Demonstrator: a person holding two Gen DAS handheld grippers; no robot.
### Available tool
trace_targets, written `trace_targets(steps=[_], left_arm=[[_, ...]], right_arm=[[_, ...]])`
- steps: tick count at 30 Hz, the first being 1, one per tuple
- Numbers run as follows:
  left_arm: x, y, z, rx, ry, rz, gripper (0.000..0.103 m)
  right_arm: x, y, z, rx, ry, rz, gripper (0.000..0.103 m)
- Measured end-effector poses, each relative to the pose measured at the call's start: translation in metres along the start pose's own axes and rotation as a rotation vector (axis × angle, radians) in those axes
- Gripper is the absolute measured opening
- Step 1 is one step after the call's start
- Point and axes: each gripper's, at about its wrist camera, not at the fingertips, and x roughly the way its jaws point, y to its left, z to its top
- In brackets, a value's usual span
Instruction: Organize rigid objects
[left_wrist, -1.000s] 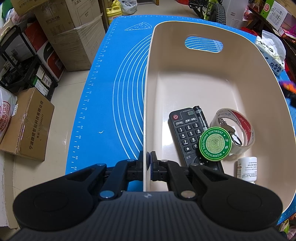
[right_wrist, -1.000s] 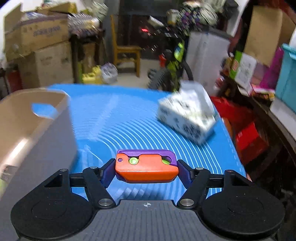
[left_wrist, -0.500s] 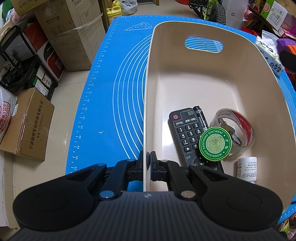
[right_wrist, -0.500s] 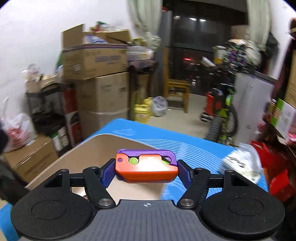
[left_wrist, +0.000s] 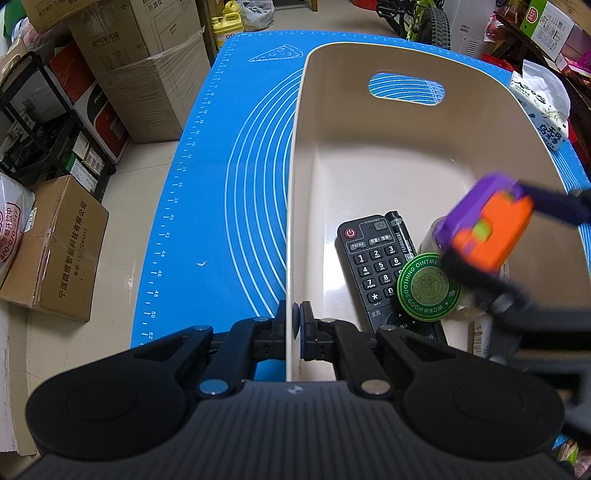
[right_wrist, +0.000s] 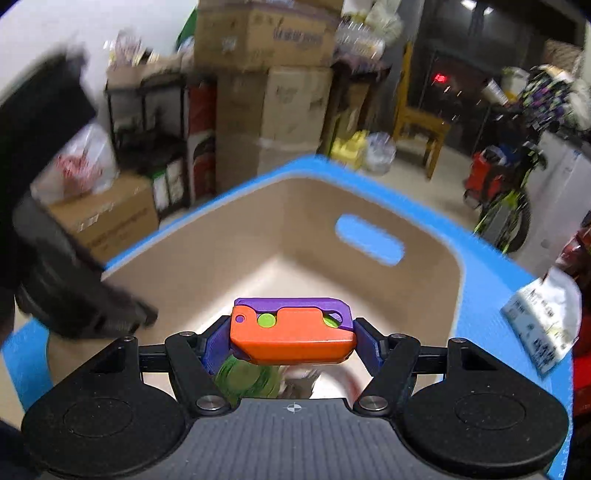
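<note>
Only left view: remote (left_wrist: 369, 266) in bin (left_wrist: 295, 184) | right gripper (right_wrist: 293, 334) clamps toy (right_wrist: 291, 332)

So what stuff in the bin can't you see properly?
- Tape roll: left wrist view, mostly hidden behind the orange and purple toy.
- White bottle: left wrist view, covered by the right gripper.
- Green tin: right wrist view, blurred, under the toy.
</note>
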Motion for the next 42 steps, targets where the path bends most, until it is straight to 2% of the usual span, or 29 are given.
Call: trace_targets(steps=[6, 12, 16, 21, 22, 24, 25, 26, 31, 42], left_arm=[[0.0, -0.001, 0.0, 0.001, 0.0, -0.001, 0.006], [-0.001, 0.001, 0.001, 0.0, 0.0, -0.003, 0.006], [0.0, 0.002, 0.0, -0.003, 0.0, -0.001, 0.006], [-0.006, 0.001, 0.0, -0.006, -0.026, 0.018, 0.009], [-0.008, 0.001, 0.001, -0.009, -0.038, 0.022, 0.013], [-0.014, 0.0, 0.001, -0.015, -0.06, 0.034, 0.039], [-0.019, 0.0, 0.001, -0.015, -0.082, 0.046, 0.059], [-0.023, -0.001, 0.001, -0.015, -0.105, 0.057, 0.069], [-0.047, -0.009, 0.001, -0.021, -0.189, 0.086, 0.08], [-0.11, -0.041, -0.028, 0.004, -0.298, 0.089, 0.08]], right_arm=[[0.022, 0.014, -0.005, -0.033, 0.136, 0.026, 0.072], [0.026, 0.015, -0.006, -0.022, 0.18, 0.024, 0.073], [0.021, 0.004, -0.008, 0.013, 0.159, 0.033, 0.078], [-0.001, -0.008, -0.008, 0.08, 0.07, 0.024, 0.088], [-0.006, -0.011, -0.009, 0.097, 0.055, 0.018, 0.093], [-0.019, -0.015, -0.011, 0.117, 0.028, -0.003, 0.095], [-0.025, -0.016, -0.012, 0.123, 0.02, -0.013, 0.096], [-0.03, -0.018, -0.013, 0.129, 0.013, -0.022, 0.096], [-0.065, -0.031, -0.021, 0.196, -0.021, -0.061, 0.098], [-0.146, -0.048, -0.037, 0.301, -0.106, -0.111, 0.101]])
